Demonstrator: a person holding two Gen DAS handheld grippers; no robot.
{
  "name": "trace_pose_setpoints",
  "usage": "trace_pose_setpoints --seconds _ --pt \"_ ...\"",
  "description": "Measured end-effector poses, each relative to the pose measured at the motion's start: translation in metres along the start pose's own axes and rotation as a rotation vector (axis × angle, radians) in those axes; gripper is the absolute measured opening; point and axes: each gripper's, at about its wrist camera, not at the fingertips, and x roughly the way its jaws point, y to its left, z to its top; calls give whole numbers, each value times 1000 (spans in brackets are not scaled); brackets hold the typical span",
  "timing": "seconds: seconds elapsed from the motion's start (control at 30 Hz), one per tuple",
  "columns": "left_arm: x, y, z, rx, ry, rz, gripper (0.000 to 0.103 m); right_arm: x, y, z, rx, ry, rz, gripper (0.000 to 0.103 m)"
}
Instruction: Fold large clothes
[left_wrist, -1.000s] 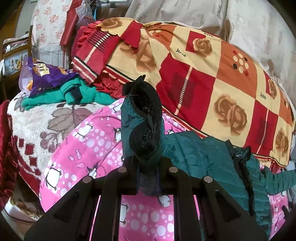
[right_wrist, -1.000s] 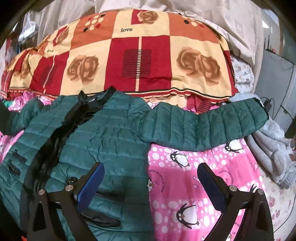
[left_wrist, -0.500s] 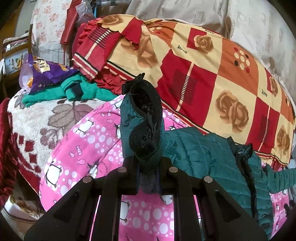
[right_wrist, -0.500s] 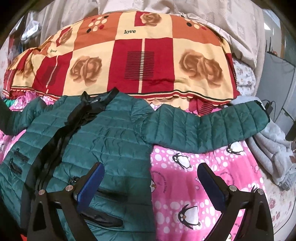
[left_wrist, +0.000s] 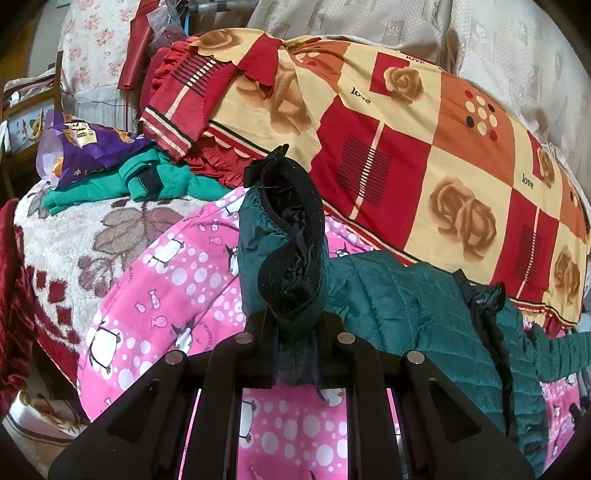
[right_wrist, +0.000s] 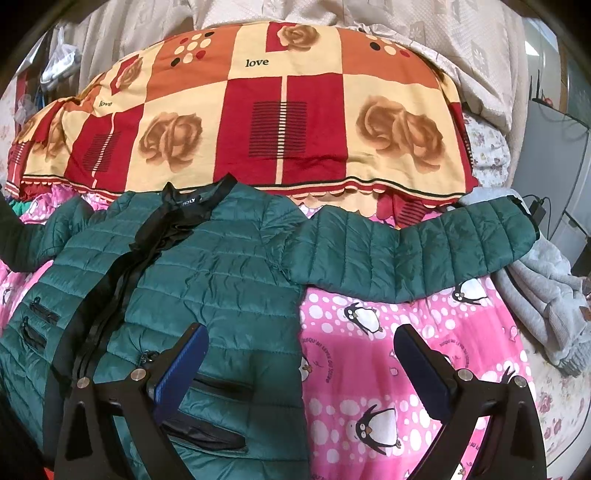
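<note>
A dark green quilted jacket (right_wrist: 207, 280) with black trim lies front up on a pink penguin blanket (right_wrist: 406, 369). Its far sleeve (right_wrist: 413, 251) stretches out to the right. My left gripper (left_wrist: 295, 328) is shut on the cuff of the other sleeve (left_wrist: 284, 236) and holds it raised above the blanket; the jacket's body (left_wrist: 424, 317) trails to the right. My right gripper (right_wrist: 299, 354) is open and empty, hovering over the jacket's lower right edge, its left finger (right_wrist: 184, 365) above the jacket and its right finger above the blanket.
A red, orange and cream rose-patterned quilt (right_wrist: 280, 122) is heaped behind the jacket. A grey garment (right_wrist: 546, 295) lies at the right. In the left wrist view, a turquoise garment (left_wrist: 140, 181), a purple bag (left_wrist: 85, 144) and a floral fleece blanket (left_wrist: 74, 243) lie to the left.
My left gripper has carried the sleeve cuff slightly away from the jacket's body. My right gripper has drawn back a little, so the jacket sits lower in its view.
</note>
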Motion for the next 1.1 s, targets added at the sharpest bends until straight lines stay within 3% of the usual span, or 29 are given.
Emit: trace_pose_setpoints --seconds 0.7,1.1 --pt "-4 -5 -1 12 -65 6 12 2 -2 -2 10 7 8 100" --pt "2 -10 -2 23 -17 -8 11 2 -2 -2 29 11 15 100"
